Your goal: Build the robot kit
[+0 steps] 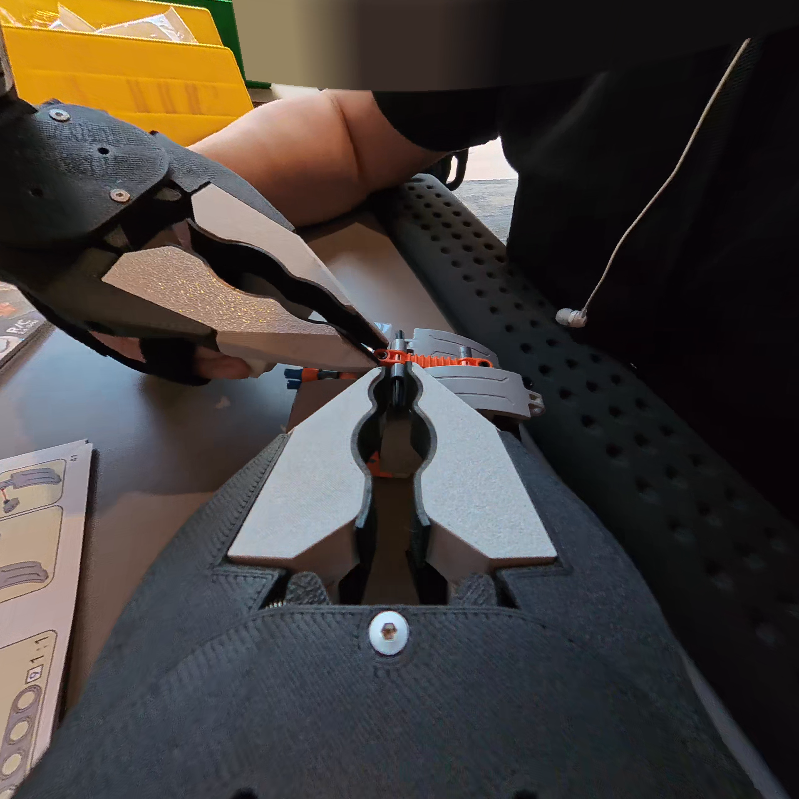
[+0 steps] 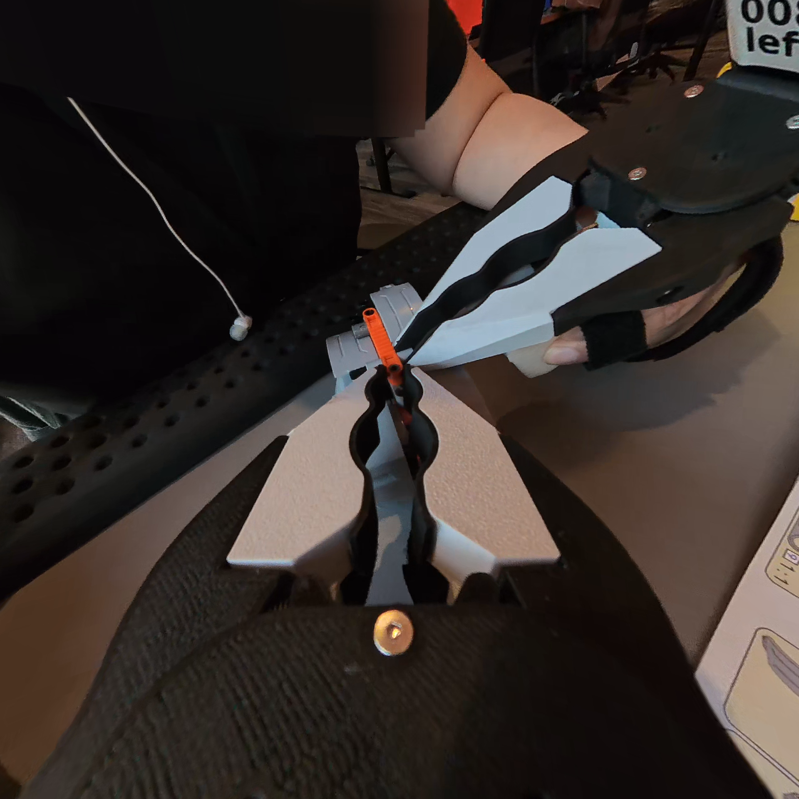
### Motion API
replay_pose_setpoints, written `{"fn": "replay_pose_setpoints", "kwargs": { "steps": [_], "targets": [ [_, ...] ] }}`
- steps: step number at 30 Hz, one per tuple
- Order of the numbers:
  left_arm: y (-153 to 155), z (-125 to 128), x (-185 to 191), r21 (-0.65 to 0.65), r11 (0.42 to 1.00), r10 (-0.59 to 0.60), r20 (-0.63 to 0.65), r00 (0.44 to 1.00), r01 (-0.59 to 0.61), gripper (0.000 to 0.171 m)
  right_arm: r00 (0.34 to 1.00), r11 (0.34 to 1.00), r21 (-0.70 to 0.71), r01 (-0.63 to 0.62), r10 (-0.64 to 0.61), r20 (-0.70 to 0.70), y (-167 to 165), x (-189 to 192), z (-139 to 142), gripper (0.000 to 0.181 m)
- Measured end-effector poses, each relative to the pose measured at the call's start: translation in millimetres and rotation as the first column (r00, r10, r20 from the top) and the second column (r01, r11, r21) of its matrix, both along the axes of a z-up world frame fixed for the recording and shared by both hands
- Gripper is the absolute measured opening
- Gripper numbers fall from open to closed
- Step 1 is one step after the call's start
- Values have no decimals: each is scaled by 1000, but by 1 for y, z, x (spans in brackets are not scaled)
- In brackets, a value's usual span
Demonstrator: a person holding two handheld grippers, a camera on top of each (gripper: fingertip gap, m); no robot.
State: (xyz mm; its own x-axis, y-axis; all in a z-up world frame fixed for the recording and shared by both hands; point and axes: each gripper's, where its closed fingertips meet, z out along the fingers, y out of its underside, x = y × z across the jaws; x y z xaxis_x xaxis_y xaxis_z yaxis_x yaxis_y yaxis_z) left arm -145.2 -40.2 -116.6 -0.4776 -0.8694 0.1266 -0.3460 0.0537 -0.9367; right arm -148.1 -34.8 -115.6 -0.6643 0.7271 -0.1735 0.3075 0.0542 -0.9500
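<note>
Clamping the left tongs (image 1: 395, 374) shut on a short black axle (image 1: 398, 343), which is standing upright between the tips above the table (image 1: 151, 415).

Clamping the right tongs (image 2: 392, 372) shut on one end of an orange toothed beam (image 2: 379, 335). Entering the left wrist view from the left, with the tips nearly touching those of the left tongs.

Crossing the black axle and the gripped end of the orange toothed beam at one spot. Hiding the exact fit behind the tips, so not telling whether seated.

Extending the orange toothed beam away over a grey curved panel assembly (image 1: 480, 385) just beyond both tips. Not telling whether this assembly is resting on the table or being held clear.

Wrapping a gloved hand (image 1: 190, 361) under the right tongs, with the fingertips showing bare.

Lying flat on the table to the left of the left tongs: an open instruction booklet (image 1: 39, 562).

Lying on the table beneath the right tongs: a few small blue and orange pins (image 1: 302, 374).

Running along the far table edge: a black perforated panel (image 1: 562, 367).

Hanging on its cord in front of dark clothing, above that panel: a white earbud (image 1: 570, 318).

Reaching in behind the right tongs: a bare forearm (image 1: 311, 164).

Standing farthest back at the left: a yellow bin (image 1: 121, 73) holding clear bags.
</note>
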Motion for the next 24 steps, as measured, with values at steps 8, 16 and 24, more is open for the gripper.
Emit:
{"fn": "replay_pose_setpoints", "kwargs": {
  "steps": [8,16,24],
  "targets": [
    [-1,0,0,-10,1000,-24,18,1000,24,5,1000,1000,-26,-9,9,25,-2,1,0,5],
    [-1,0,-1,-15,999,-36,22,999,36,6,1000,1000,-20,-17,18,21,-3,1,0,5],
    [-1,0,-1,-16,999,-45,22,999,45,6,999,1000,-21,-22,22,23,-4,1,0,5]
  ]
}}
